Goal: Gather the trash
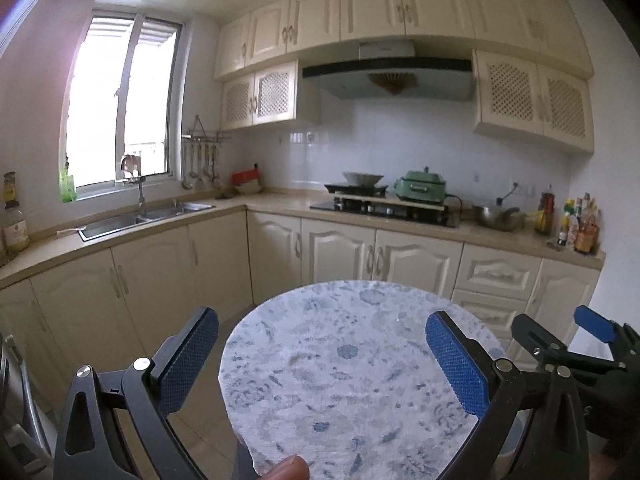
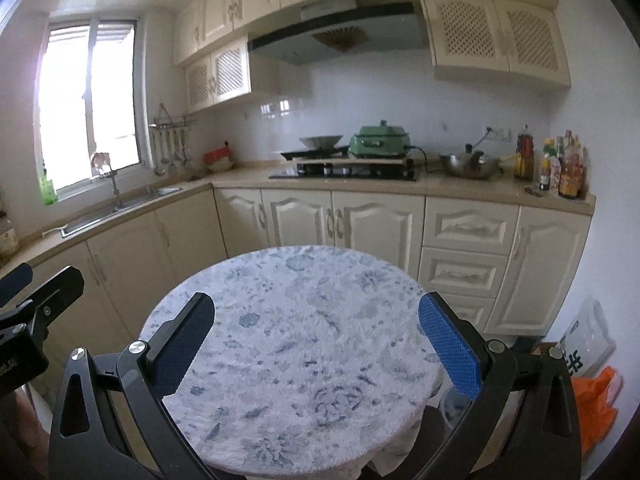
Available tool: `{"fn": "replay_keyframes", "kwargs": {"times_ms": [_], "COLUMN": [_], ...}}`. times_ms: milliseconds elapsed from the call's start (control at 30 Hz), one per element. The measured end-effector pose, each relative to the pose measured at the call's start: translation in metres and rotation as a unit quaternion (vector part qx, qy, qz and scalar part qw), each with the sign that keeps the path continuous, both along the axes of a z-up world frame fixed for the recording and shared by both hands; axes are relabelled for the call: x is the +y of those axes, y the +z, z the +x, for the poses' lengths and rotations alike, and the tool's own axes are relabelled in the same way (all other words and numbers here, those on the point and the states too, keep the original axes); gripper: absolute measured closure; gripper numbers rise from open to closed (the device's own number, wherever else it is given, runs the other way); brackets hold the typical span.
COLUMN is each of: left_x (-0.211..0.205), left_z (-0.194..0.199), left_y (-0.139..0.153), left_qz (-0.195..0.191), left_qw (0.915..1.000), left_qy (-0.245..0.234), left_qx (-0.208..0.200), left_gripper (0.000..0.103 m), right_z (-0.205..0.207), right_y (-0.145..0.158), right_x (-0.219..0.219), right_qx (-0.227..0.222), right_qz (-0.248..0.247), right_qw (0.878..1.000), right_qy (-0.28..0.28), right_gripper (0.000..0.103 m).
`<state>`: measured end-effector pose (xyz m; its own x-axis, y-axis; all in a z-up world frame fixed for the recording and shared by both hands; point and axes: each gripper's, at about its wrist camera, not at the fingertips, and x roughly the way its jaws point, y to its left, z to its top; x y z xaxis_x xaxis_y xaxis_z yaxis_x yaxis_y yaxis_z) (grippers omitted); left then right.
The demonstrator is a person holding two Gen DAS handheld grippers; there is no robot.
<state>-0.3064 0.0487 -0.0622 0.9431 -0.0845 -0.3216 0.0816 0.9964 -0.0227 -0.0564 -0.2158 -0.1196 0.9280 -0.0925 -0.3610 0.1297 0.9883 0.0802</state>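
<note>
Both grippers hover above a small round desk [image 2: 296, 352] draped in a white cloth with a blue floral print, lower centre of both views. The left gripper [image 1: 320, 364] has its jaws wide apart and empty; the right gripper [image 2: 316, 344] likewise stands spread with nothing between its blue pads. No trash shows on the cloth, so nothing looks collected yet; the task seems at its very start. The only likely candidates sit at the lower right of the right wrist view: an orange plastic bag [image 2: 596, 404] and a white printed bag [image 2: 586, 340] on the floor by the cabinets. A fingertip [image 1: 290, 470] shows at the bottom edge of the left view.
</note>
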Motion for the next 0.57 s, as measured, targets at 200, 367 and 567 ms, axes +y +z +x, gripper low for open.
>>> {"fn": "replay_keyframes", "kwargs": {"times_ms": [200,367,567], "left_x": [0.003,-0.001,0.001], "left_z": [-0.006,0.009,0.015], "left_y": [0.0,0.002,-0.003], "left_qz": [-0.003,0.001,-0.02], "left_qw": [1.0,1.0,0.9998], "left_qy": [0.007,0.004,0.001], "left_qx": [-0.003,-0.006,-0.003], "left_gripper": [0.001,0.001,0.001], "right_z": [-0.003,0.001,0.003], "right_y": [0.0,-0.004,-0.008], "right_x": [0.004,0.005,0.006], "right_qx": [-0.005,0.001,0.006], "right_qz": [-0.001,-0.001,0.0], "right_qw": [1.0,1.0,1.0], "right_qy": [0.007,0.012,0.01], "right_gripper": [0.0,0.0,0.0]}}
